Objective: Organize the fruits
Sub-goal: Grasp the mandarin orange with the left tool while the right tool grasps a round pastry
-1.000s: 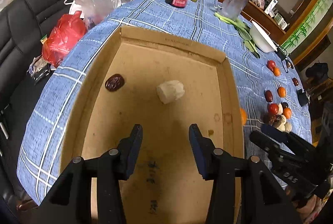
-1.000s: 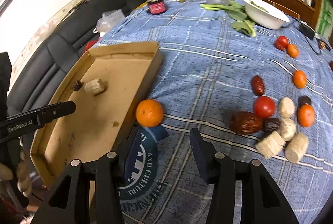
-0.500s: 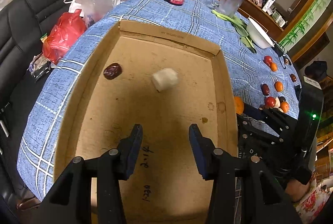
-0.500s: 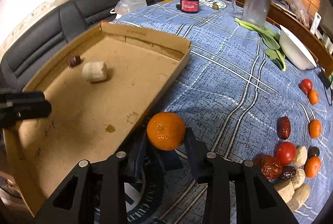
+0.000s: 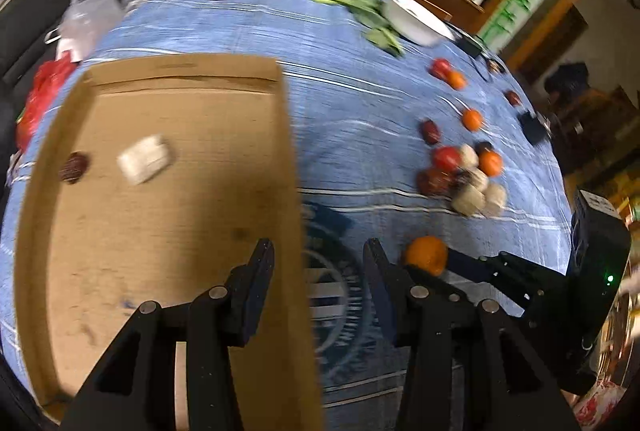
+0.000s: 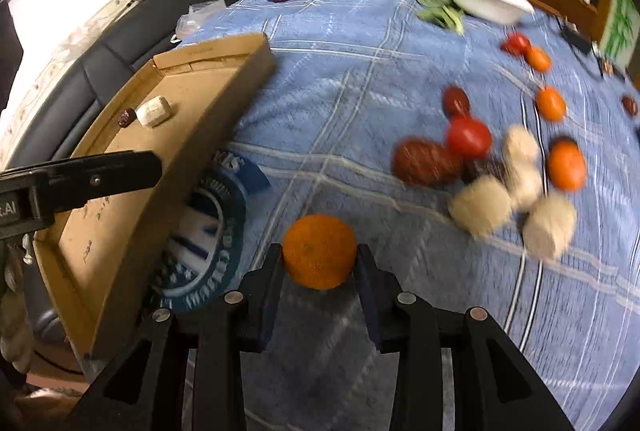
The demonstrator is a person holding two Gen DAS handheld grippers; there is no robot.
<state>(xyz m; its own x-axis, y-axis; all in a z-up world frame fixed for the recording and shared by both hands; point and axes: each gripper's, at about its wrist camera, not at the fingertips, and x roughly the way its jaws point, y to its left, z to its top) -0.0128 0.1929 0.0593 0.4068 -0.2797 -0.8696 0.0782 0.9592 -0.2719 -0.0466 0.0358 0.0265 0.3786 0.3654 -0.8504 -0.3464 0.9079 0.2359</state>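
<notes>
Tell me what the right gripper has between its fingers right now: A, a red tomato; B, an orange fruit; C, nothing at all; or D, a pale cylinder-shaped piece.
B: in the right wrist view the right gripper has both fingers pressed against the sides of the orange fruit above the blue tablecloth, while the red tomato lies apart in the cluster.

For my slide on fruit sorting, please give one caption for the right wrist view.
Right gripper shut on an orange above the blue tablecloth, beside the cardboard tray.
</notes>
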